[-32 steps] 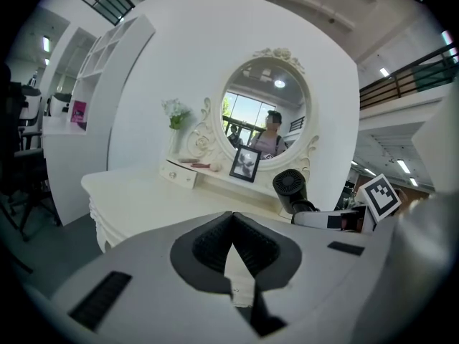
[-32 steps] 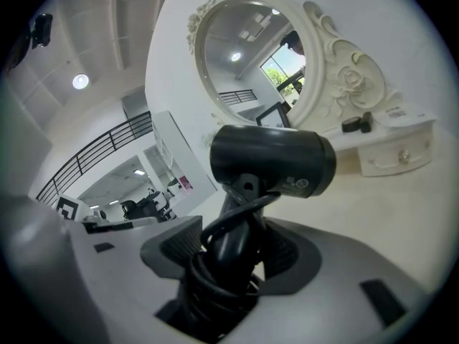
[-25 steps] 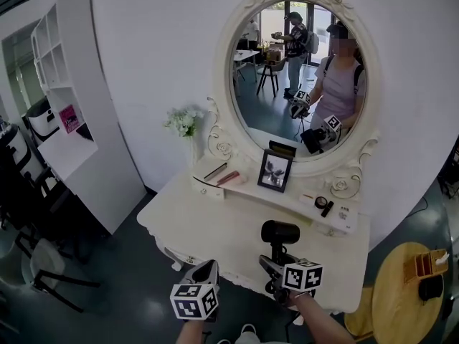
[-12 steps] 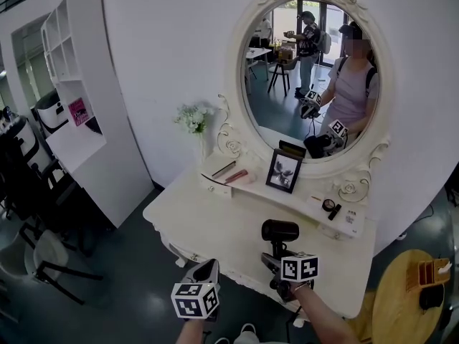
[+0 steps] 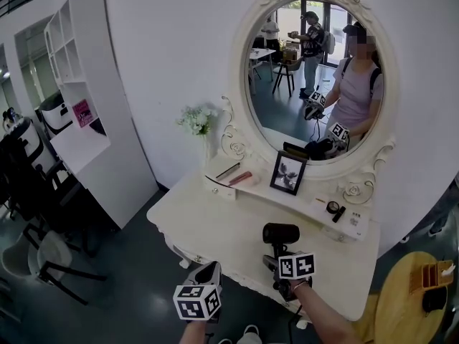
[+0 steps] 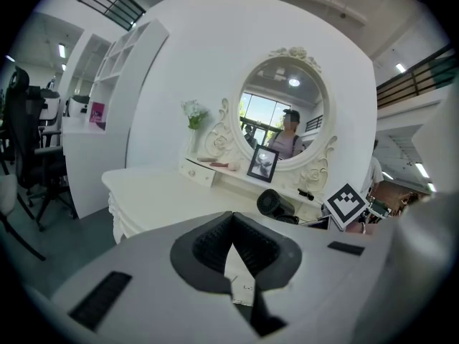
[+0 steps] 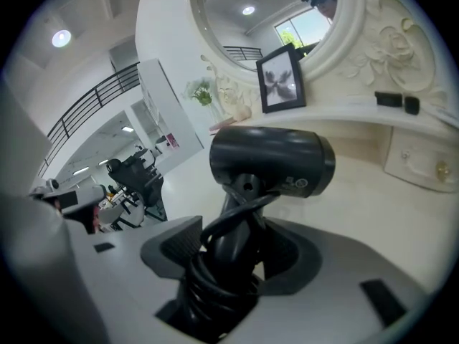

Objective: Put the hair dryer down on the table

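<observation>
Your right tongs (image 7: 229, 256) clench the hair dryer (image 7: 272, 160) upright over the tabletop (image 5: 215, 224) near its front edge, while your left tongs (image 6: 233, 246) are closed and empty; if you release it upright, it may topple off.

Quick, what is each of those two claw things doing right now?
Left gripper: shut, nothing between its jaws.
Right gripper: shut on the hair dryer, gripped by its handle.
</observation>
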`<state>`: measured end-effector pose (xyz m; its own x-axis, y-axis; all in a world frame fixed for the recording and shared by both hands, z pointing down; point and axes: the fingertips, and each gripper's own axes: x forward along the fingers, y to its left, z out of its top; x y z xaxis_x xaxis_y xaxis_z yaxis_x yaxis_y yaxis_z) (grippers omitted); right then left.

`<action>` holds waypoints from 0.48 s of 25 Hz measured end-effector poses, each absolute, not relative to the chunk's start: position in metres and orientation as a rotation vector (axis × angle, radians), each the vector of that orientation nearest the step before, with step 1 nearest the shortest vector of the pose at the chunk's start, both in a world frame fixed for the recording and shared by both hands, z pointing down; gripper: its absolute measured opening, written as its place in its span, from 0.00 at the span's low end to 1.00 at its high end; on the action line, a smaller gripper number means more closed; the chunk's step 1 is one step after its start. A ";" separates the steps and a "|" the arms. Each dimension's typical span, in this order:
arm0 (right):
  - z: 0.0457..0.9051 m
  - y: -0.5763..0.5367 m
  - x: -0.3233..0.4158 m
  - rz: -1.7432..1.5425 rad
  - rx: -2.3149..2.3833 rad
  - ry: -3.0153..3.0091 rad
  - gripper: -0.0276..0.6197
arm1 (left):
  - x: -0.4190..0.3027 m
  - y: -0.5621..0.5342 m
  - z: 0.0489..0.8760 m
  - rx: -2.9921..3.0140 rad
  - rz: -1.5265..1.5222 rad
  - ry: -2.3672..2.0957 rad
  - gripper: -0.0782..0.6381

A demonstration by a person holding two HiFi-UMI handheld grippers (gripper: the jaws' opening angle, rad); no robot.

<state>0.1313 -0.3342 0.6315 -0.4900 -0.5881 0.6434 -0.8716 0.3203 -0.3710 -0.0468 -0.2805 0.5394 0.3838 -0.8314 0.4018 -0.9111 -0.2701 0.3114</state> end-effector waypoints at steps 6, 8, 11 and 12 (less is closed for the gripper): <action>0.645 -0.334 0.126 0.969 1.278 -2.120 0.42 | -0.050 -0.281 0.540 2.151 0.215 -1.496 0.11; 0.647 -0.335 0.126 0.979 1.282 -2.104 0.42 | -0.052 -0.282 0.541 2.149 0.215 -1.498 0.11; 0.650 -0.336 0.128 1.013 1.289 -2.076 0.42 | -0.053 -0.281 0.542 2.146 0.219 -1.498 0.11; 0.652 -0.336 0.128 1.021 1.289 -2.068 0.42 | -0.053 -0.281 0.542 2.147 0.219 -1.496 0.11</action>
